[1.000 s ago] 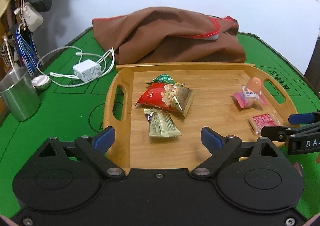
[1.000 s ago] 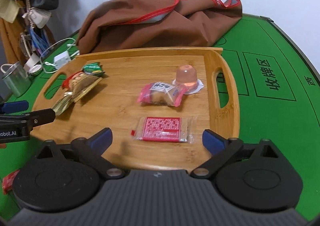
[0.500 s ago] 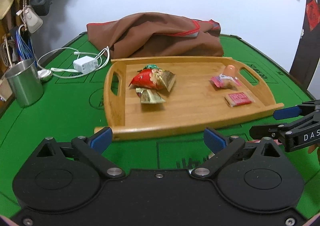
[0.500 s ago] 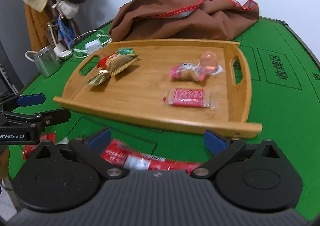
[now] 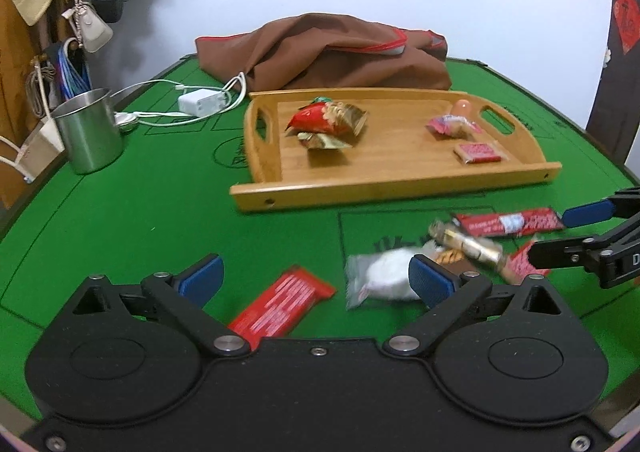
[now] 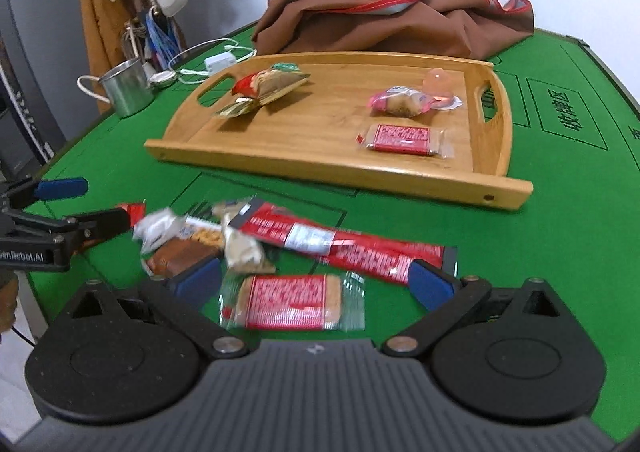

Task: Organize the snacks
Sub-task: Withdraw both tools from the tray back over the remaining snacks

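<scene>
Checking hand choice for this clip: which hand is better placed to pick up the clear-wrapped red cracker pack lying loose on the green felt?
Probably the right. Its open tool already frames the cracker pack between its fingers, while the left tool sits over a red bar.

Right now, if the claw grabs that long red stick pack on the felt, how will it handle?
The stick pack looks thin and narrow, so probably light and floppy, sagging if pinched at one end. Its glossy wrapper may slip. It overlaps another snack, which might shift.
</scene>
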Tool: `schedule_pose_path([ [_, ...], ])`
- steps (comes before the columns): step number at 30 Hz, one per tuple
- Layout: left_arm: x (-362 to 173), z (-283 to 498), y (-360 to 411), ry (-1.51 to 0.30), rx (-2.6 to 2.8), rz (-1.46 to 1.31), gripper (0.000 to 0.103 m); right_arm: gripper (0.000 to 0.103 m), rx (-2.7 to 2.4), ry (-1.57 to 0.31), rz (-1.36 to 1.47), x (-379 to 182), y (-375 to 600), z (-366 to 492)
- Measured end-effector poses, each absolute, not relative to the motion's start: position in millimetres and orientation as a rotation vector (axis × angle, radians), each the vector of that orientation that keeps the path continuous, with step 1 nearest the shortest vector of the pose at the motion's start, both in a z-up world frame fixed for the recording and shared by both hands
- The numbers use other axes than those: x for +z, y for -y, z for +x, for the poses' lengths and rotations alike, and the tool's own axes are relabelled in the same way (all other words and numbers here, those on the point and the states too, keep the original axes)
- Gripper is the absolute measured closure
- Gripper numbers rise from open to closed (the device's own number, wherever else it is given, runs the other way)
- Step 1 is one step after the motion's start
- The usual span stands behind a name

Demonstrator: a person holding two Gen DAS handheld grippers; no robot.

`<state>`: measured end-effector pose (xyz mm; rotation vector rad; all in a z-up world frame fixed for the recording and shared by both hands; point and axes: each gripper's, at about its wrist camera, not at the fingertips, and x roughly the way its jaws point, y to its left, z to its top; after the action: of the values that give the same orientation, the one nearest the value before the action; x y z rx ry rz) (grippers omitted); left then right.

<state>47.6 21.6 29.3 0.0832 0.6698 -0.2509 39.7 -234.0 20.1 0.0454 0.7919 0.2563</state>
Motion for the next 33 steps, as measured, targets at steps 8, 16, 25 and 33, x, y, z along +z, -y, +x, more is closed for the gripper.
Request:
schedule_pose_path([
  [8, 17, 41, -34, -0.711, -0.221, 0.096, 0.004, 0.0, 0.285, -0.792, -0.014, 14, 222, 23],
  [16, 7, 45, -37, -0.734, -0.222, 0.082, 0.004, 0.0, 0.264, -0.8, -0.076, 4, 210, 23],
  [25, 3, 49, -38, -0.753, -0.226, 0.072, 0.005, 0.0, 0.237, -0.789, -0.07, 2, 210, 29],
  [33, -1, 51, -36, -0.756, -0.222, 0.075, 0.005, 0.0, 0.227, -0.776, -0.1, 0, 205, 30],
])
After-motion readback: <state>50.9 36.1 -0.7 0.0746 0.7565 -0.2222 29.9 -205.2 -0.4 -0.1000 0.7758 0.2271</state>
